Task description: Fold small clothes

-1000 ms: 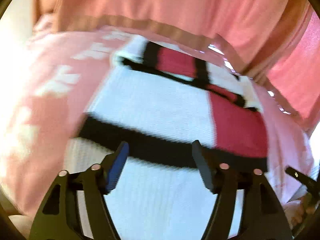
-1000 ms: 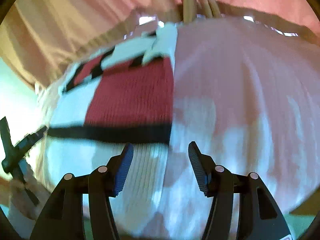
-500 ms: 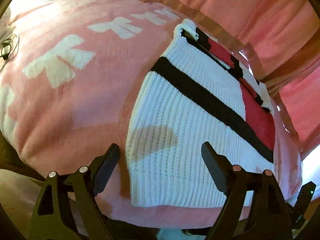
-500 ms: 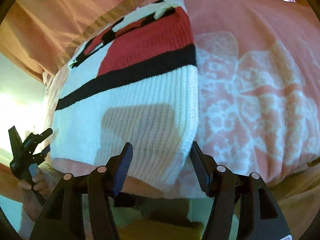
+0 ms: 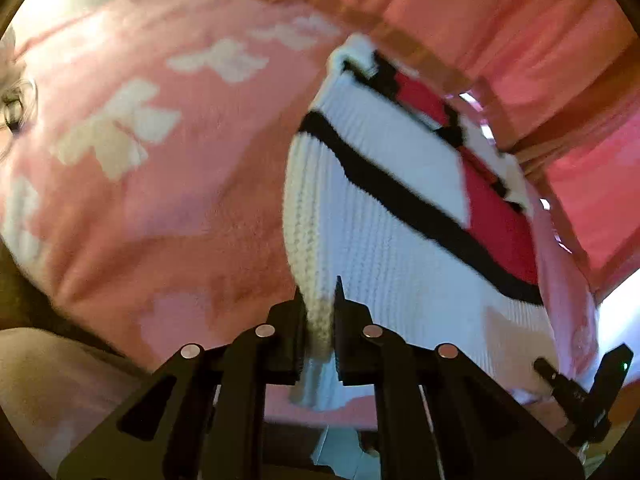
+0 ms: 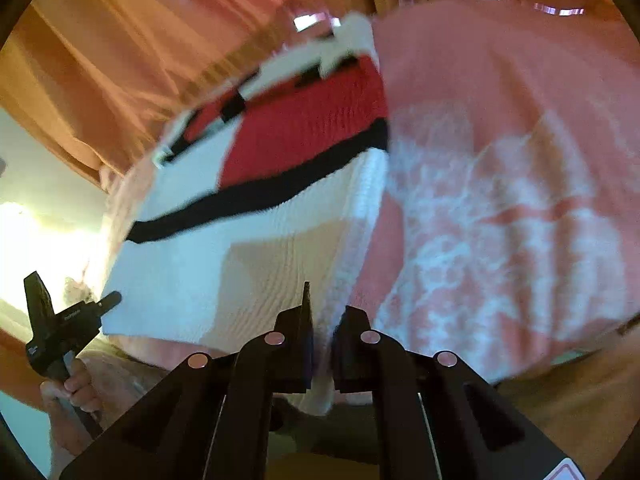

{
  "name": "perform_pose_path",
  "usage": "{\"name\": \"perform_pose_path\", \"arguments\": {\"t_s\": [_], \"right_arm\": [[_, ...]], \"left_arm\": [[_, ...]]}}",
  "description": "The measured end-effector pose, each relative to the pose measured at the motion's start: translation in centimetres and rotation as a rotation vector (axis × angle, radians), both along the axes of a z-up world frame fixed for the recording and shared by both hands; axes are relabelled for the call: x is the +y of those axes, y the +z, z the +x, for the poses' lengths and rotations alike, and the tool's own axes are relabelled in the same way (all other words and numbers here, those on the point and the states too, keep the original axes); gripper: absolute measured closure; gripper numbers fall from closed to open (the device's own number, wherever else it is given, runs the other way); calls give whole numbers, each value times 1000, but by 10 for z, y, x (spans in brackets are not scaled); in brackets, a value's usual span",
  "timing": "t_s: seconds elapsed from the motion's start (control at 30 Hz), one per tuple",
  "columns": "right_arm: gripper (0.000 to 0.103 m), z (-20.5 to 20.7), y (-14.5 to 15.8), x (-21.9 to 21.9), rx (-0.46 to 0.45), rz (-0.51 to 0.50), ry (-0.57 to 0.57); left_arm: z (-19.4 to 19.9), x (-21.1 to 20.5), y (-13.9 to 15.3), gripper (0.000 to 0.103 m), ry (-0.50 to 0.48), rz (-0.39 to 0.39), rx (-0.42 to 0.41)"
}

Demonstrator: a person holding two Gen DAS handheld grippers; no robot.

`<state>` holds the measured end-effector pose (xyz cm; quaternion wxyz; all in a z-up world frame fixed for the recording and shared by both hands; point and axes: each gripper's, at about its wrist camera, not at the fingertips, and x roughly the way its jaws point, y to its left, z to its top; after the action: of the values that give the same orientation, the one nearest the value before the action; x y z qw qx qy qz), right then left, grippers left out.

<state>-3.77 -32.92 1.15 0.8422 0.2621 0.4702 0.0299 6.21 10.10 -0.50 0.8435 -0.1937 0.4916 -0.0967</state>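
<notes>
Down at the near hem of the knitted sweater (image 5: 384,264), the left gripper (image 5: 319,328) has its jaws drawn almost together, with only a thickness of white ribbed knit pinched between them; the bunched cloth rises from the pinch as a raised fold running away along the sweater's left edge. That garment (white, crossed by a black band, with a red block and black-and-white trim at its far end) lies spread on a pink blanket (image 5: 160,168) patterned with pale shapes, and the blanket shows to the left of the sweater and as a narrow strip past its near hem. Beyond the sweater's far end hang orange-pink curtains (image 5: 500,12). Across the hem, at the sweater's near right corner, the right gripper (image 6: 322,332) is likewise closed down to a narrow slit, its jaws clamped on the white knit where the right edge meets the hem; in the right wrist view the sweater (image 6: 256,216) stretches up and to the left from that pinch, its red block lying at the far right part of the garment. To the right of the sweater the same blanket (image 6: 512,208) carries a blotchy white pattern. Motion blur softens both views, so the fine detail of the knit at the jaws is hard to read.
</notes>
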Motion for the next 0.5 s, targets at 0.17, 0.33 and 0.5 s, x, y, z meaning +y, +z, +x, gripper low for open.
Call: {"name": "perform_pose_path", "arguments": {"t_s": [0.17,0.33,0.5], "right_arm": [[97,-36,38,-12,-32,-87,18],[97,-81,43,-19,39,-123,45],[97,-131,45,-25,118,-138,62]], "left_arm": [[-43,-6,39,94,-93,6,-58],[-96,-15,39,95,-172,44,4],[-147,-7,47,95,-209,-11,36]]}}
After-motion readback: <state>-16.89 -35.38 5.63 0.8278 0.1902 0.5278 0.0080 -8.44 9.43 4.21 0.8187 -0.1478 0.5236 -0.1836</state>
